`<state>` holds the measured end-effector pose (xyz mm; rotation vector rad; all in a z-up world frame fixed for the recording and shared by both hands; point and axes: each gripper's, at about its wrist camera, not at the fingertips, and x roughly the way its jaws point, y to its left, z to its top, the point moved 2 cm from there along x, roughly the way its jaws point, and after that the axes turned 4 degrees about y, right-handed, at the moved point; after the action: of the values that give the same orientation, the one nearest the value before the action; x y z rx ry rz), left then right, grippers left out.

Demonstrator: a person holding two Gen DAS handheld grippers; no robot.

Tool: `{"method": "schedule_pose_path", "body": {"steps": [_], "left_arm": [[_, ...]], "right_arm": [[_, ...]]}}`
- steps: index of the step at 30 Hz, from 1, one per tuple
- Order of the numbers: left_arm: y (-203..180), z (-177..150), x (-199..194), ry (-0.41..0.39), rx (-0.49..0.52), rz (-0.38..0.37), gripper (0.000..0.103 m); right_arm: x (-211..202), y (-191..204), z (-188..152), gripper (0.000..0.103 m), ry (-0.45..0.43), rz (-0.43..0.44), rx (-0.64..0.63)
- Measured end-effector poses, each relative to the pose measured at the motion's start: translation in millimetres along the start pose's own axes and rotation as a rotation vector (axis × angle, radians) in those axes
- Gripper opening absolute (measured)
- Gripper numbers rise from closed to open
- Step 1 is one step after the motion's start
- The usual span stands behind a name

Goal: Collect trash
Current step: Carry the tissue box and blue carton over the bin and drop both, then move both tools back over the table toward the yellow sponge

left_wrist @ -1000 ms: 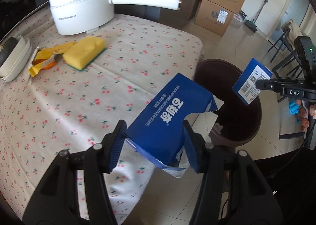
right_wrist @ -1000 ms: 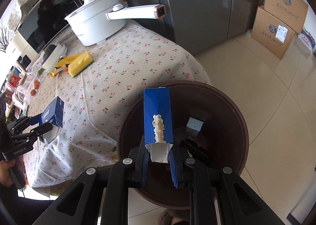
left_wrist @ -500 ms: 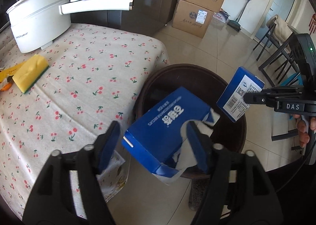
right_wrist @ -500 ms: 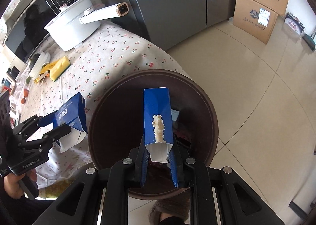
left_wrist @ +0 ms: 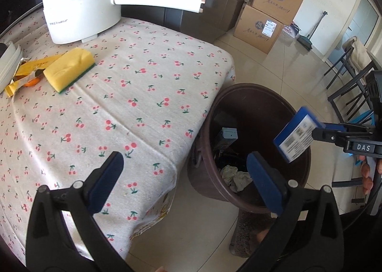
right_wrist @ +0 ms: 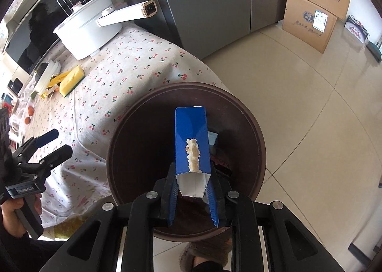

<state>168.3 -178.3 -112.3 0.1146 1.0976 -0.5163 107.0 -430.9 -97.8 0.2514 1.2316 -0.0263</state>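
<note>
The brown trash bin [right_wrist: 259, 143] stands on the floor, right against the corner of the table [left_wrist: 148, 95]. Its top is open, but a blue box [right_wrist: 192, 140] held by the right gripper [right_wrist: 193, 196] hangs over the middle of it. Room to go in shows on both sides of the box. The left gripper [left_wrist: 183, 183] hangs wide open over the table edge beside the bin. The near part of the table is bare cloth. Farther back a yellow sponge [left_wrist: 69, 69] and a big white pot [left_wrist: 82, 11] are in the way. The pot's long handle [left_wrist: 157, 2] sticks out sideways above the table

White pot [left_wrist: 83, 13], yellow sponge [left_wrist: 69, 69]
</note>
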Motion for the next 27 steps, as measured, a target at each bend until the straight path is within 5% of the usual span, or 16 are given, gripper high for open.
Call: {"method": "schedule_pose_path", "body": {"steps": [2,3,13,27], "left_arm": [[6,-2,-4,0.000,-0.009,0.007,0.102],[9,-3,-6,0.000,-0.013,0.008,0.102],[48,-19,-28,0.010,-0.047,0.055,0.102],[142,-45,-80,-0.045,-0.291,0.142,0.102]], "right_arm": [[-1,0,0,0.070,-0.010,-0.007,0.021],[-2,1,1,0.072,-0.016,-0.008,0.023],[0,26,8,0.075,-0.011,-0.028,-0.017],[10,99,24,0.080,-0.014,-0.014,-0.099]]}}
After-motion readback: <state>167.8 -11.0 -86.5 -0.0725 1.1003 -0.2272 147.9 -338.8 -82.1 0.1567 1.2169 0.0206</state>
